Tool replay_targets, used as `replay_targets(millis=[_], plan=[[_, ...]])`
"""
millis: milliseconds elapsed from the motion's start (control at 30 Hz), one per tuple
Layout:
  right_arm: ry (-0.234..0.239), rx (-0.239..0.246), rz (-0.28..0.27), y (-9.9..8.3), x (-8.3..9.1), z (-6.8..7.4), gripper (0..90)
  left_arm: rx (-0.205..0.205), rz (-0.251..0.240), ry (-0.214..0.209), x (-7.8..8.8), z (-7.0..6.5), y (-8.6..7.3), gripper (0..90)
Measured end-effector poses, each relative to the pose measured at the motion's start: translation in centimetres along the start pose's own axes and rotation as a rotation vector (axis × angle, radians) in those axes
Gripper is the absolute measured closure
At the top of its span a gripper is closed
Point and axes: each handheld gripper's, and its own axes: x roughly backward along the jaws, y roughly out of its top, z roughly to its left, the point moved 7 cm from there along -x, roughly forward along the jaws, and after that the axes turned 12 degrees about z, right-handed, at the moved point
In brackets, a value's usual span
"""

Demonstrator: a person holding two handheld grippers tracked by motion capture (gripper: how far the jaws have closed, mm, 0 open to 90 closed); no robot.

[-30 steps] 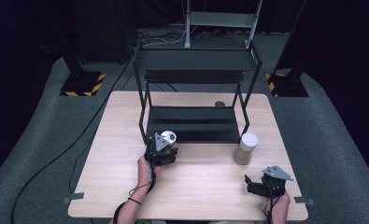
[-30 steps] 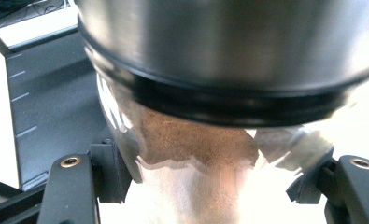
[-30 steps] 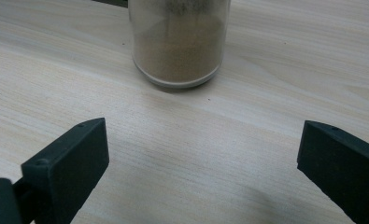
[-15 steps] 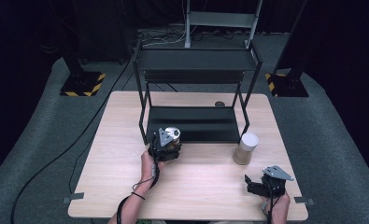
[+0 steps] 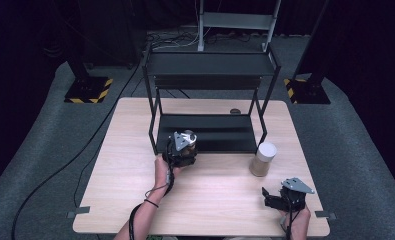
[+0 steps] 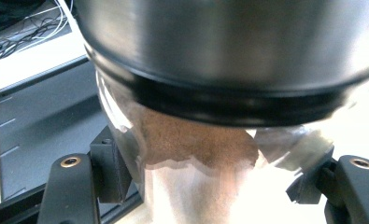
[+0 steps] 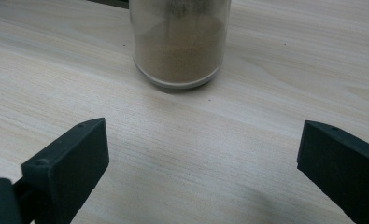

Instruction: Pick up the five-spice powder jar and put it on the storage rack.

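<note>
Where the high view looks down on the light wooden desk (image 5: 125,200), a black two-tier metal shelf (image 5: 210,65) stands at its far middle, its lower tier resting just above the desk surface. Left gripper (image 5: 182,150): held at the front edge of the lower tier, left of centre, its fingers (image 6: 70,186) clamped on either side of a clear jar (image 6: 196,182) that holds brown powder and carries a metal lid with a dark band; the left gripper view shows this jar close up, tilted and partly blurred, with the dark lower tier behind it. Right gripper (image 5: 285,197): held low over the near right corner of the desk, its fingers (image 7: 65,158) spread wide apart with nothing between them. Second jar (image 5: 262,159): upright on the desk just beside the shelf's front right leg, white-lidded, filled with tan powder; in the right gripper view it stands ahead of the open fingers, well apart from them. Small dark round object (image 5: 235,111): on the desk behind the shelf; its nature cannot be told. Surroundings: grey carpet and black cables around the desk.
</note>
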Motion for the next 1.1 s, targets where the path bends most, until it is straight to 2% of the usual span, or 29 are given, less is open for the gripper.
replay_targets(millis=[533, 733, 1100], plan=[[0.001, 0.002, 0.001, 0.0, 0.0, 0.0, 1.1, 0.011, 0.016, -0.002, -1.8, 0.4, 1.4, 31.1], [0.001, 0.001, -0.002, -0.1, 0.0, 0.0, 1.1, 0.03, 0.019, -0.005, -2.6, 0.6, 1.8, 31.1], [0.0, 0.002, -0.004, -0.1, 0.0, 0.0, 1.1, 0.041, 0.021, -0.007, -4.0, 0.6, 2.5, 31.1]])
